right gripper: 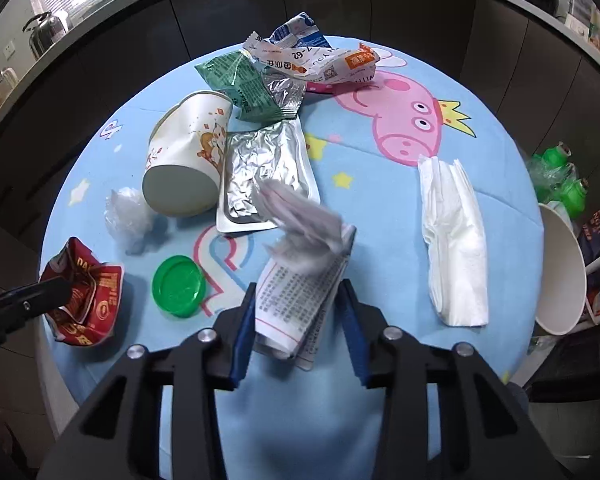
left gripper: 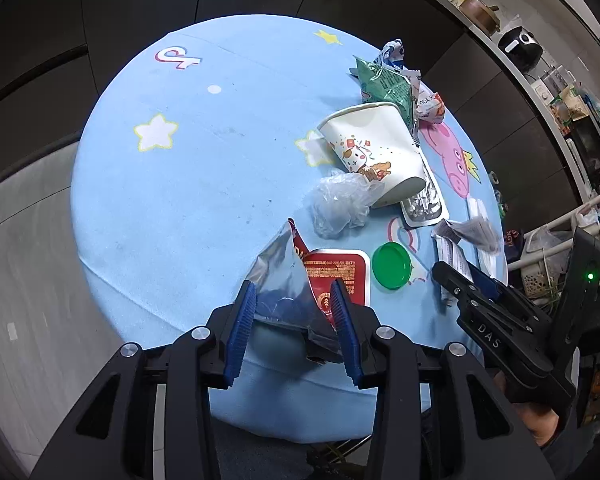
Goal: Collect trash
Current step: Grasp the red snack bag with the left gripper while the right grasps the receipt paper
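Leaflet's upper end blurred, text unreadable. Right gripper angled down at near table edge, pinching leaflet. Left gripper likewise, pinching red wrapper.

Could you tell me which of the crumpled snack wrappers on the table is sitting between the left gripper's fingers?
The red, foil-lined wrapper at the near edge sits in the left gripper; the green wrapper and the white-and-orange wrapper lie across the table.
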Motion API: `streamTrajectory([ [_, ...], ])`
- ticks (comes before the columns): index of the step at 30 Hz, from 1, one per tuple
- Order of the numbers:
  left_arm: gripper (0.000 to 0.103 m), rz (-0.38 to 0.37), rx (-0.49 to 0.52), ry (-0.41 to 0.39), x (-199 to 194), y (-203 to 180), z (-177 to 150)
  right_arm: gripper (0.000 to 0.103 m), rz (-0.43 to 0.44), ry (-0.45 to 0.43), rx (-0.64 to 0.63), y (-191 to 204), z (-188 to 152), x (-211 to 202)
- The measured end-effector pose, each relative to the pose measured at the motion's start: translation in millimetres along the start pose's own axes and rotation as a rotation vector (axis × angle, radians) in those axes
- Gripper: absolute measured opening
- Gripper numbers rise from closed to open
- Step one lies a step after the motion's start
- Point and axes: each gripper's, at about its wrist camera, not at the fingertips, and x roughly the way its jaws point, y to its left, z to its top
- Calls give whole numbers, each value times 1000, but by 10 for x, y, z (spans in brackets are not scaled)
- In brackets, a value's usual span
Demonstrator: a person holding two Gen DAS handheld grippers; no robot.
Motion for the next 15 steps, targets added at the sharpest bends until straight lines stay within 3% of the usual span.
streamTrajectory([
  [3, 37, 1, -1, 1, 6, -1, 10, 27, 19, -3, 5, -35, -5, -8],
  [6, 30, 18, 9, -3, 0, -12, 17, 20, 28, -16, -7, -34, -16, -27],
  [7, 24, 32, 16, -5, -3, -21, 12, 16, 33, -20, -10, -31, -16, -37],
  [8, 22, 43, 19, -8, -8, -23, 10, 14, 35, -22, -12, -26, -18, -44],
  [10, 7, 56, 18, -21, -43, -17, 16, 14, 46, -24, -14, -24, -22, -56],
  [15, 4, 55, 24, -56, -175, -78, 23, 13, 73, -79, -9, -51, -11, -235],
])
